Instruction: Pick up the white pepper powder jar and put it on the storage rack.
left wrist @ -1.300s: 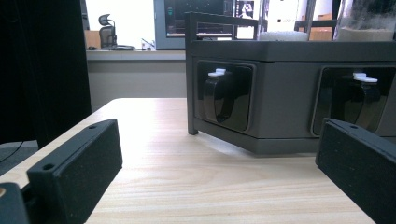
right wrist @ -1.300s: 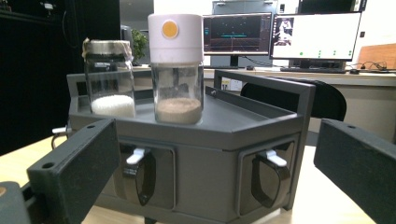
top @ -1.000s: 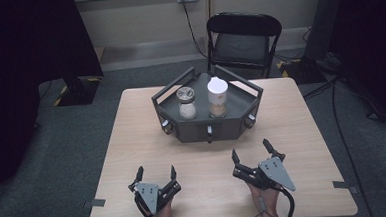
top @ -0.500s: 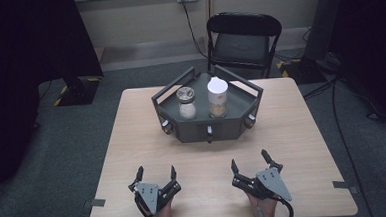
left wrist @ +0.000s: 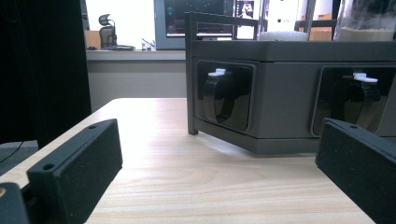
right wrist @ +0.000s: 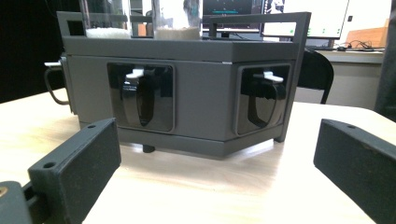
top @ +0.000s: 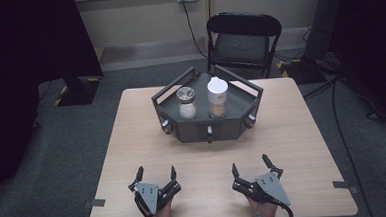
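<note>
A dark grey angular tray stands at the middle back of the wooden table. It carries a jar with a metal lid and a taller jar with a white lid. Its front faces hold recessed black knobs with white tabs. My left gripper rests open near the front edge, left of centre, its jaws wide apart with nothing between them. My right gripper is open beside it on the right. Both point at the tray from a distance.
A black folding chair stands behind the table. Cables run over the grey floor on the right, and a dark curtain hangs at the left. Bare tabletop lies between the grippers and the tray.
My right gripper has drawn back a little toward the table's front edge. The left gripper, the tray and the jars stay where they were.
</note>
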A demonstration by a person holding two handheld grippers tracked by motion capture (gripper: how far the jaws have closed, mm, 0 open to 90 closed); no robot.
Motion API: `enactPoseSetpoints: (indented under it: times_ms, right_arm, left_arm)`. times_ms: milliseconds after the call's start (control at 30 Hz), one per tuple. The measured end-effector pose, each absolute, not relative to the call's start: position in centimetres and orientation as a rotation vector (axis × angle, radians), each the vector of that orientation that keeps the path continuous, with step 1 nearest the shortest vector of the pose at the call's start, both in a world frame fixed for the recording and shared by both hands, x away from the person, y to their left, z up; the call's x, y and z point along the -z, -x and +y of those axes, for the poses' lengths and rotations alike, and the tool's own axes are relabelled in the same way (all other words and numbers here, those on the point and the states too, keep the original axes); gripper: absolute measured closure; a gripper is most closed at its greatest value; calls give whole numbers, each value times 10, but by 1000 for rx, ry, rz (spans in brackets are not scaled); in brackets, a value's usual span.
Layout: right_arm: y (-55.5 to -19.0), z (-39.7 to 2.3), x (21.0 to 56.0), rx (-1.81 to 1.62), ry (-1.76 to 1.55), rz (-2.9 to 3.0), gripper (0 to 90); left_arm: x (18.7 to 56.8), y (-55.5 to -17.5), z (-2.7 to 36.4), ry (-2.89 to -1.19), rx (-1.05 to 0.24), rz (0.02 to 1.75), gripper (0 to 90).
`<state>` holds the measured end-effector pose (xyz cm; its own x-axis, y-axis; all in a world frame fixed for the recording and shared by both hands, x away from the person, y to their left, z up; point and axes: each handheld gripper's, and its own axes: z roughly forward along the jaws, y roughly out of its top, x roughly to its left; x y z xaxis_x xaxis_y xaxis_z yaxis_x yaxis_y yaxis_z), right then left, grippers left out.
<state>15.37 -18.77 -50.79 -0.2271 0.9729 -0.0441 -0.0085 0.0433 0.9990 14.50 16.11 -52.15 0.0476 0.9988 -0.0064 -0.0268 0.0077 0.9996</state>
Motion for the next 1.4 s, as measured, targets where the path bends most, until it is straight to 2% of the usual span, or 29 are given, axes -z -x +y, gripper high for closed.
enactPoseSetpoints:
  times_ms: [1400]
  right_arm:
    - [-150, -189, 518, -1384, -1058, 1365, 0]
  left_arm:
    - [521, -145, 162, -1211, -1178, 1155, 0]
